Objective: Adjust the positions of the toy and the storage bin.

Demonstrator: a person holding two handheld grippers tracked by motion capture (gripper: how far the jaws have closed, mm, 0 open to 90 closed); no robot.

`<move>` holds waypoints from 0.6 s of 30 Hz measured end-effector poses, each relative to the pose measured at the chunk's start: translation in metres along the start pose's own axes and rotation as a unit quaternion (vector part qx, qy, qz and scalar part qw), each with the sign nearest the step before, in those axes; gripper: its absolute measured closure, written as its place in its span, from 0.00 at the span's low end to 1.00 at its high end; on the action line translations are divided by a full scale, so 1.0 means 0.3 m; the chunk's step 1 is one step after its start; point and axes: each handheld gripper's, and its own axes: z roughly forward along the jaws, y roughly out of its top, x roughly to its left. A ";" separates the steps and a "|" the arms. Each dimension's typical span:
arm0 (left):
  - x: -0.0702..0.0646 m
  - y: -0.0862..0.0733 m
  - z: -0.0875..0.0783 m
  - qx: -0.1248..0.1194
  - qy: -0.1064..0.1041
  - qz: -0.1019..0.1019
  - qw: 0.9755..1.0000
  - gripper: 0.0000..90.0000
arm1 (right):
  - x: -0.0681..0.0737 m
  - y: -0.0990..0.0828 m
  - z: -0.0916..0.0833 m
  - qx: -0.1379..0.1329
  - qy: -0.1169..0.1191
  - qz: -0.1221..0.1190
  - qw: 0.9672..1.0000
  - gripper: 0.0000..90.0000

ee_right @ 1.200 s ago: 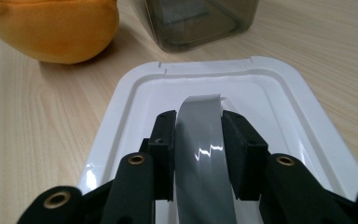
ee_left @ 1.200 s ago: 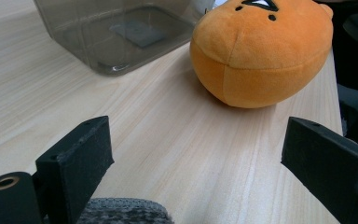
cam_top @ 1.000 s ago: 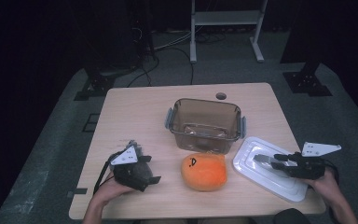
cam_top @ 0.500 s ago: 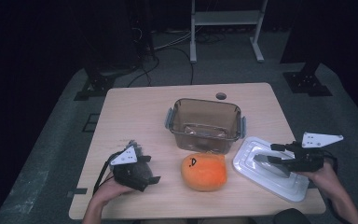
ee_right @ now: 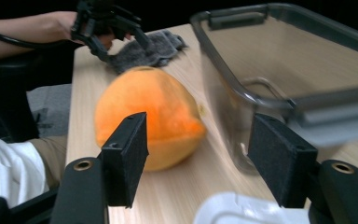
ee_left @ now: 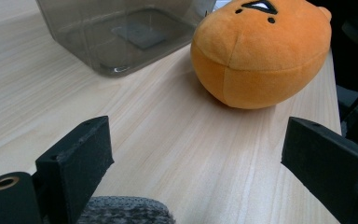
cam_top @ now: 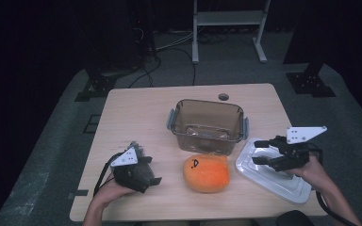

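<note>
The box (cam_top: 206, 125) at frame centre is empty. The right gripper (cam_top: 263, 151), fingers released and just opening, hovers over the lid (cam_top: 268, 176) at lower right; left gripper (cam_top: 156, 180) fingers released.

a dark lab: lone wooden table (cam_top: 136, 113), floor cables (cam_top: 169, 52), metal equipment stand (cam_top: 228, 19).

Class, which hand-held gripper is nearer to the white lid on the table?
Right. The right hand-held gripper hangs just above the white lid, jaws open and empty. The left hand-held gripper sits across the table, beyond the orange plush.
</note>
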 end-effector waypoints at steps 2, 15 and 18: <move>0.000 0.000 0.000 -0.002 0.000 -0.001 1.000 0.08 | 0.008 0.018 0.018 0.000 0.010 -0.003 1.000 0.40; 0.002 -0.001 -0.004 -0.002 -0.001 0.000 1.000 0.08 | 0.038 0.116 0.158 0.011 0.065 -0.025 0.998 0.37; 0.002 -0.001 -0.004 -0.002 -0.001 0.000 1.000 0.09 | 0.045 0.135 0.190 0.011 0.077 -0.030 0.997 0.37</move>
